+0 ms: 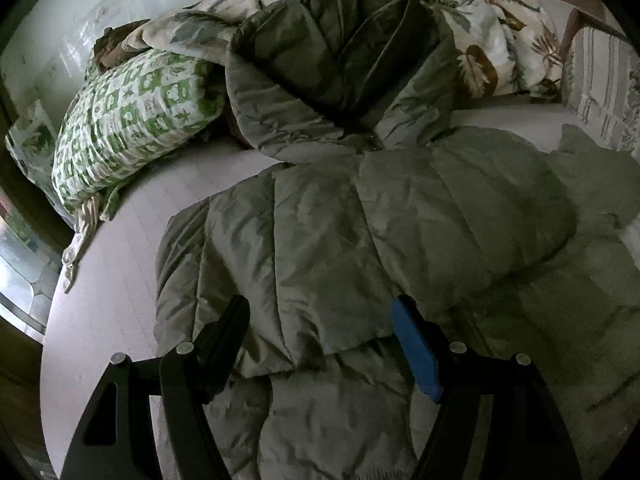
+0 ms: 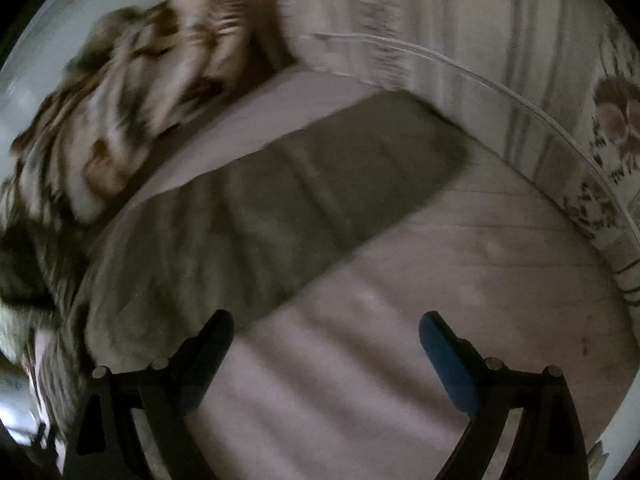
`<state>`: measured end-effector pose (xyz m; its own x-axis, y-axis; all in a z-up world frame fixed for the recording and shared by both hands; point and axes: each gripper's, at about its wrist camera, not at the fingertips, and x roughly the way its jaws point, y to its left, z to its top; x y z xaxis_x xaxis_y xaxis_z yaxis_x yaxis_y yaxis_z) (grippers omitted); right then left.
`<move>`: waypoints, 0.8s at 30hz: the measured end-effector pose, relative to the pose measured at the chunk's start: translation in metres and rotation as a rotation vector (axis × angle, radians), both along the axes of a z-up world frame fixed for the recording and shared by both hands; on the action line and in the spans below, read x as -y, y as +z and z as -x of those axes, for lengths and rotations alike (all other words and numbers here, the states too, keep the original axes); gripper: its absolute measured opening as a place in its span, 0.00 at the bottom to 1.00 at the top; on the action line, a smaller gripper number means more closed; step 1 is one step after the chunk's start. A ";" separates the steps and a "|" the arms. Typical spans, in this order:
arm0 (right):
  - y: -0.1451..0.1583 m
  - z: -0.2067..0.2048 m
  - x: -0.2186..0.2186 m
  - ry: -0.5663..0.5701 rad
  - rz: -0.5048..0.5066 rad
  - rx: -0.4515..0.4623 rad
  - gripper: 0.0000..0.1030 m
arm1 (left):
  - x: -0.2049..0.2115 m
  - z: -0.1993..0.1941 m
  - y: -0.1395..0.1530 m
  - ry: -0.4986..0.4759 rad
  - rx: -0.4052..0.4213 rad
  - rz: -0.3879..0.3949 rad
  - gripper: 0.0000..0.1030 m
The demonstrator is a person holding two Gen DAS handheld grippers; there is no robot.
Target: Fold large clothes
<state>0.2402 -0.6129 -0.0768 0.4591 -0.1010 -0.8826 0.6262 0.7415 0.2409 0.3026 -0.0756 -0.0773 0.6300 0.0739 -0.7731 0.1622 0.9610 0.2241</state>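
Observation:
A large olive-green quilted jacket [image 1: 340, 232] lies spread on a pale bed [image 1: 120, 280]. Its hood [image 1: 344, 64] rests at the far end and one sleeve is folded across the body. My left gripper [image 1: 320, 312] is open and empty, hovering just above the jacket's lower part. In the blurred right wrist view the other sleeve [image 2: 320, 184] stretches flat across the bed [image 2: 440, 300]. My right gripper [image 2: 326, 328] is open and empty above bare sheet, just past the sleeve's near edge.
A green and white patterned pillow [image 1: 132, 124] lies at the left. A crumpled leaf-print blanket [image 1: 492, 40] lies behind the hood and shows in the right wrist view [image 2: 120, 120]. A striped floral cloth [image 2: 460, 20] hangs along the bed's far side.

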 end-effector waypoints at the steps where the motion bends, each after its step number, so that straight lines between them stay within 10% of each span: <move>1: -0.004 -0.003 0.009 -0.012 -0.014 0.002 0.93 | 0.000 -0.002 -0.001 0.004 -0.002 -0.004 0.72; 14: -0.052 -0.071 0.059 -0.181 -0.068 0.019 0.87 | -0.030 -0.010 -0.008 0.073 -0.022 -0.012 0.72; 18: -0.042 -0.077 0.054 -0.169 -0.015 0.065 0.19 | -0.042 -0.004 -0.007 0.081 -0.025 -0.024 0.72; 24: 0.004 -0.076 0.017 -0.065 0.085 0.189 0.13 | -0.058 0.008 -0.004 0.093 -0.036 -0.029 0.72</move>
